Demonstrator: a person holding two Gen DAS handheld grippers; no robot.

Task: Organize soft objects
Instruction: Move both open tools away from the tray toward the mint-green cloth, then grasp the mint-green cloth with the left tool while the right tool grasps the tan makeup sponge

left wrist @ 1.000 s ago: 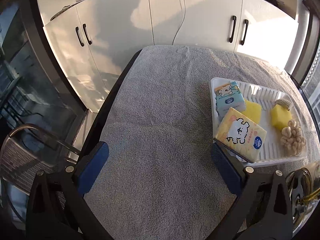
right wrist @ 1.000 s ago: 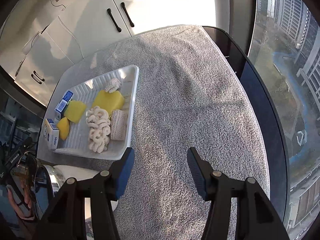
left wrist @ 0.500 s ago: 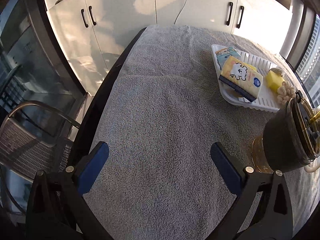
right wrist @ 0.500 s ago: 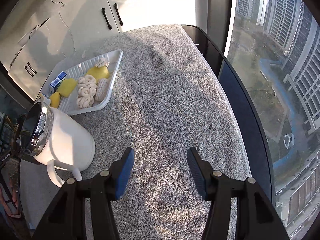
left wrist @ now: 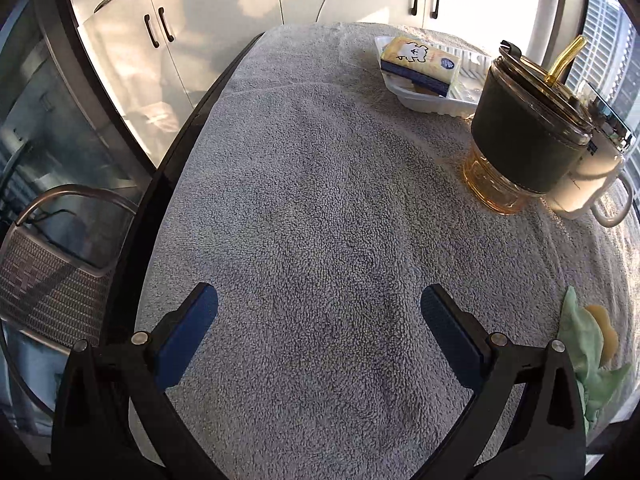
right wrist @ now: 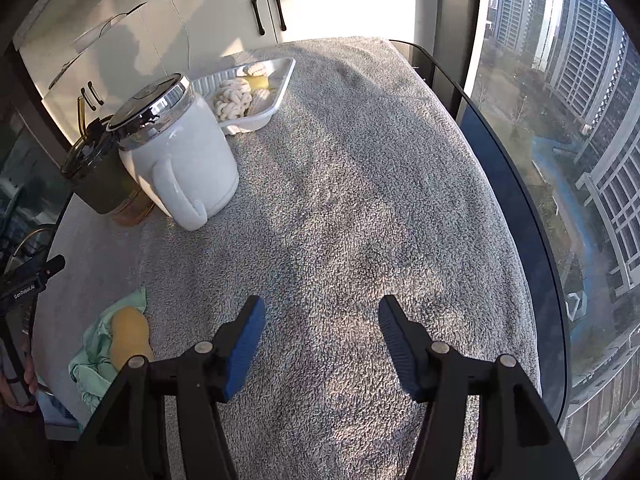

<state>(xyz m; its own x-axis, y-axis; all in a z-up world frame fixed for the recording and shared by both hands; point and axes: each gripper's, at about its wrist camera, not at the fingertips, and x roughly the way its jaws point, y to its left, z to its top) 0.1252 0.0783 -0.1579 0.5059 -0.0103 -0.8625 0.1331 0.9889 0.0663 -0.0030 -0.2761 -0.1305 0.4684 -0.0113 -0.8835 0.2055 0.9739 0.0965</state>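
Left wrist view: my left gripper (left wrist: pixel 318 306) stands wide open over bare grey towel (left wrist: pixel 320 208) that covers the table, white cabinets (left wrist: pixel 224 8) behind. The white tray (left wrist: pixel 420 100) with a yellow tissue pack (left wrist: pixel 420 62) now lies far off; a second ago it sat just ahead. A dark tumbler (left wrist: pixel 528 132) and a green cloth (left wrist: pixel 588 360) with a yellow sponge (left wrist: pixel 604 330) have come into sight on the right.

Right wrist view: my right gripper (right wrist: pixel 322 320) holds nothing, its jaws having just opened a little further. A window (right wrist: pixel 560 120) shows tower blocks. The white jug (right wrist: pixel 176 152) stands nearer than before, the tray behind it, cloth and sponge at lower left.
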